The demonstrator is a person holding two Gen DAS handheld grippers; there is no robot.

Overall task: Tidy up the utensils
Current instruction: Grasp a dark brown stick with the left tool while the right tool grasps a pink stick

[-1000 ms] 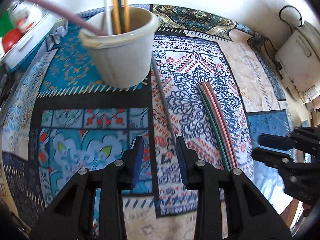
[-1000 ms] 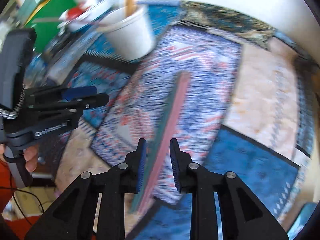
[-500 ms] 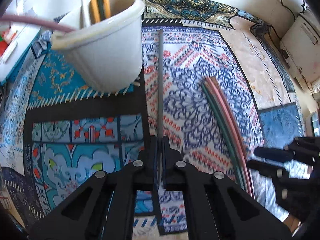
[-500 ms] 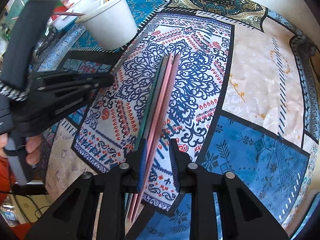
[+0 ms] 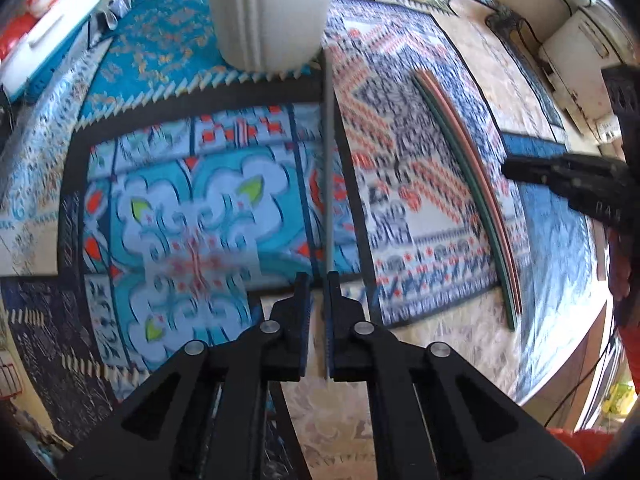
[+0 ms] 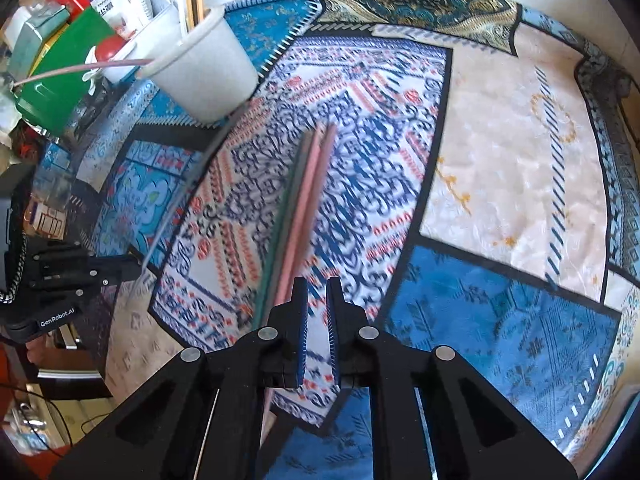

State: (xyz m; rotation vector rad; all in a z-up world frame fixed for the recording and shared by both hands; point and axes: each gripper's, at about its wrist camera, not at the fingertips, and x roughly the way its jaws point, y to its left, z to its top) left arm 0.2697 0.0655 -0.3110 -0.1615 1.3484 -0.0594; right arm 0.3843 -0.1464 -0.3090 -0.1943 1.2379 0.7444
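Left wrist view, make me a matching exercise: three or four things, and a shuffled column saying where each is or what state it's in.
Things:
1. grey chopstick
2. white cup
3. pink and green chopsticks
4. right gripper

Places or states:
A. lying loose on the tablecloth
B. pinched in the left gripper
C. holding nothing
D. standing at the top of the view

Pairs: 1-B, 2-D, 3-A, 4-C

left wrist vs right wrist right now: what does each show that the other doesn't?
Left wrist only: the grey chopstick pinched between the left tongs, and the white appliance at the table's right edge. Right wrist only: the green board and clutter behind the cup, the pink stick poking out of it, and the right tongs nearly closed on nothing. Both: white cup, pink-and-green chopsticks, patterned cloth.
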